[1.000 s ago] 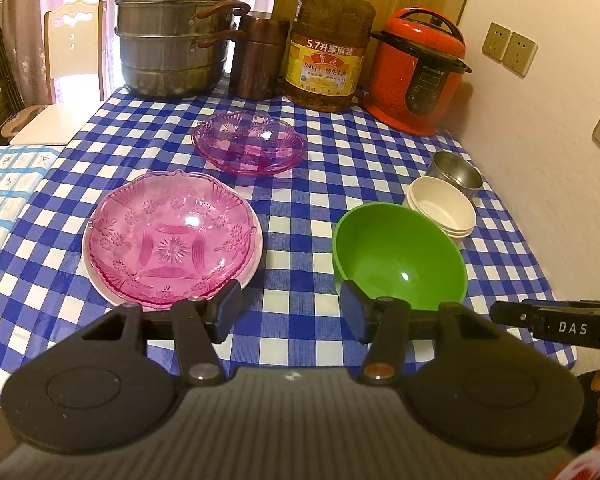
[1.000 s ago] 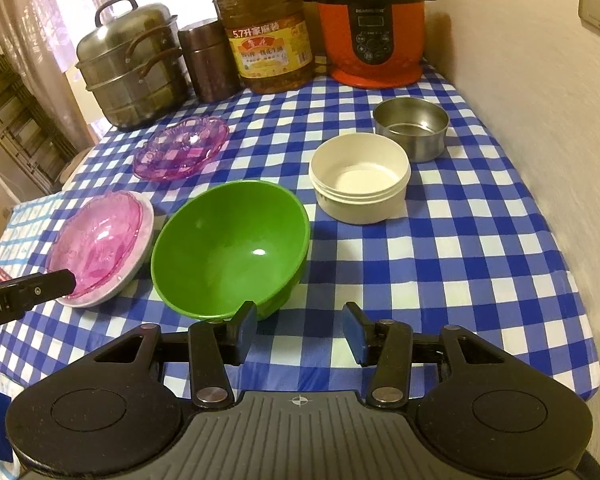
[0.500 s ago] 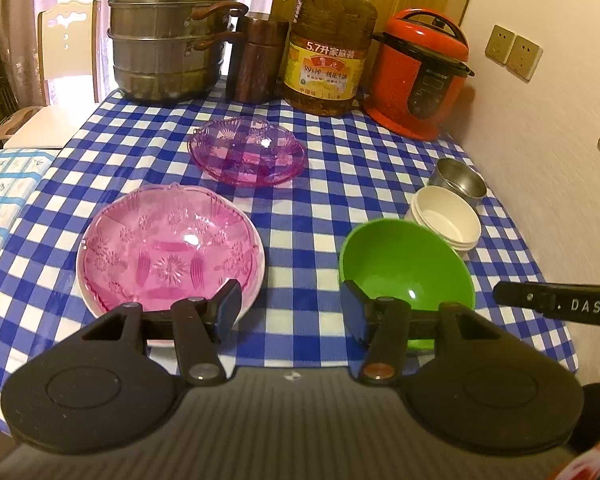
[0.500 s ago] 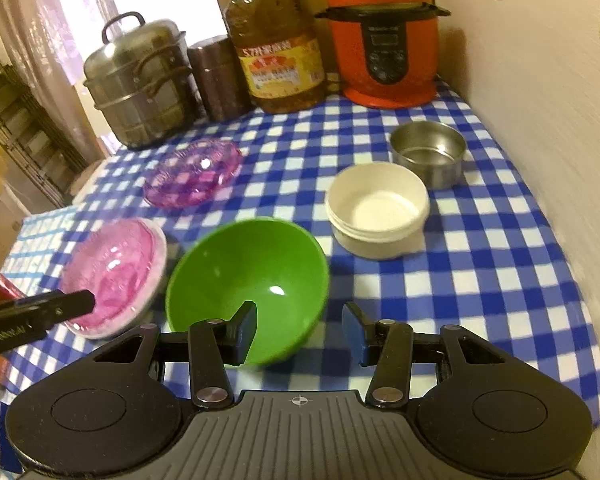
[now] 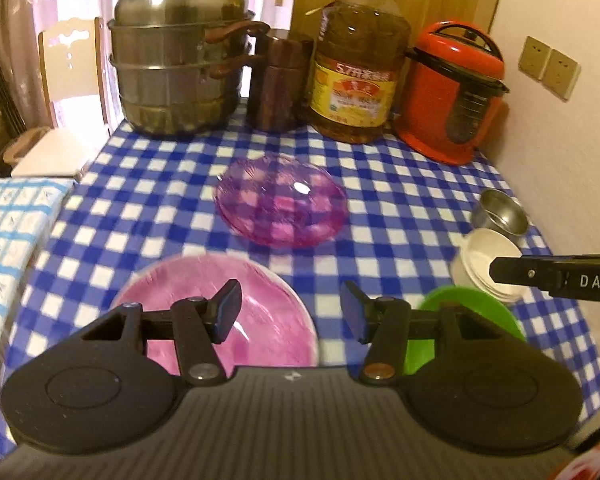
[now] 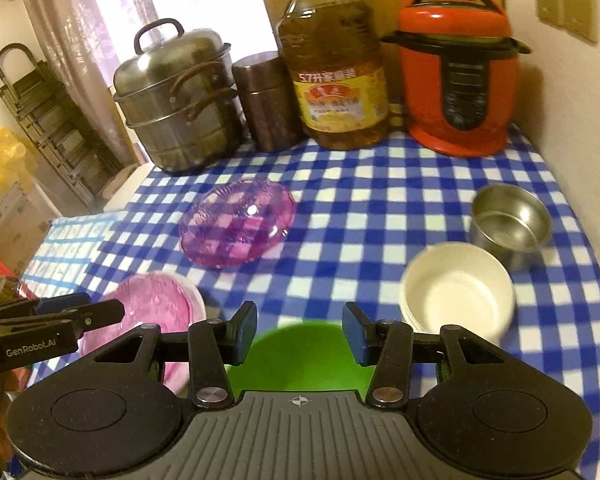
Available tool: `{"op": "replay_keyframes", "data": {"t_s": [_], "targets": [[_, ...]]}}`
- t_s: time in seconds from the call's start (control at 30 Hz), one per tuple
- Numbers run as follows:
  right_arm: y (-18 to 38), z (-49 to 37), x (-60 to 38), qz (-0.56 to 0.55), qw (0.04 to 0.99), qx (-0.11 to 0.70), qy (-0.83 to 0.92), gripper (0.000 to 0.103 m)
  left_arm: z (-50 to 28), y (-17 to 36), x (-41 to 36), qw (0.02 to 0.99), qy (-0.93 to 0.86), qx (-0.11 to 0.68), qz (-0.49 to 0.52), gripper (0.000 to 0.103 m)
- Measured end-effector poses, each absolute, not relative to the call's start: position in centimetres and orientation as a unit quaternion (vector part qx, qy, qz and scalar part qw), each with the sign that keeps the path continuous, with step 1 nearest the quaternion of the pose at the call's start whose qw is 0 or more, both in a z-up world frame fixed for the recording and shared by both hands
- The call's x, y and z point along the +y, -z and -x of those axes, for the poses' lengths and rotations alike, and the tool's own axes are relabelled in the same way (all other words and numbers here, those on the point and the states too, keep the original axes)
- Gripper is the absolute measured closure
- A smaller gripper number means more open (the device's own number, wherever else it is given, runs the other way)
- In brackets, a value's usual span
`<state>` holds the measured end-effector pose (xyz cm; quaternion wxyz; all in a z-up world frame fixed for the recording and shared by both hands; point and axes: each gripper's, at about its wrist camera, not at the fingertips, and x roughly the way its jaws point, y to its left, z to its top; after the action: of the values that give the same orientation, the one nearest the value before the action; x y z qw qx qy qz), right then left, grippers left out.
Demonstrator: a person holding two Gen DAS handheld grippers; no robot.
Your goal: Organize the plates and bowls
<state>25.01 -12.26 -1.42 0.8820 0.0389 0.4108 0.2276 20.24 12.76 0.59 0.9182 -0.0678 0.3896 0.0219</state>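
A pink glass plate (image 5: 260,320) on a white plate lies at the near left of the checked table, under my open left gripper (image 5: 290,312). A clear purple dish (image 5: 280,208) (image 6: 238,226) sits in the middle. The green bowl (image 6: 300,352) (image 5: 472,308) lies just below my open right gripper (image 6: 299,330). Stacked white bowls (image 6: 458,288) (image 5: 484,264) and a steel bowl (image 6: 510,226) (image 5: 500,212) stand at the right. Nothing is between either gripper's fingers. Each gripper's side shows in the other's view.
Along the back stand a steel steamer pot (image 5: 180,68), a brown canister (image 5: 278,84), a large oil bottle (image 5: 356,68) and a red pressure cooker (image 5: 452,96). A wall (image 5: 560,160) bounds the right. A chair (image 5: 66,92) and a second tablecloth (image 5: 8,232) lie left.
Both grippers moved forward over the table; the plates and bowls slid down toward the frame bottoms. The green bowl is now partly hidden under the right gripper. Jaw openings are unchanged.
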Motion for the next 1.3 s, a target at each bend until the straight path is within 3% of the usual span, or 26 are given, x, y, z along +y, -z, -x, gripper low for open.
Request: {"op": "replay_keyframes", "data": {"t_s": [0.7, 1.17, 1.3], "targets": [[4.9, -37.5, -6.4, -0.052, 0.851, 0.455, -0.257, 0.055, -32.4, 1.8, 19.6, 0.909, -0.048, 0.404, 0.088, 0.052], [9.1, -44.5, -4.6, -0.067, 0.827, 0.502, -0.244, 0.055, -38.4, 7.5, 22.3, 0.884, -0.050, 0.449, 0.119, 0.053], [10.5, -45.9, -4.4, -0.073, 0.820, 0.514, -0.239, 0.056, -39.6, 8.8, 22.9, 0.876, -0.043, 0.461, 0.134, 0.058]]}}
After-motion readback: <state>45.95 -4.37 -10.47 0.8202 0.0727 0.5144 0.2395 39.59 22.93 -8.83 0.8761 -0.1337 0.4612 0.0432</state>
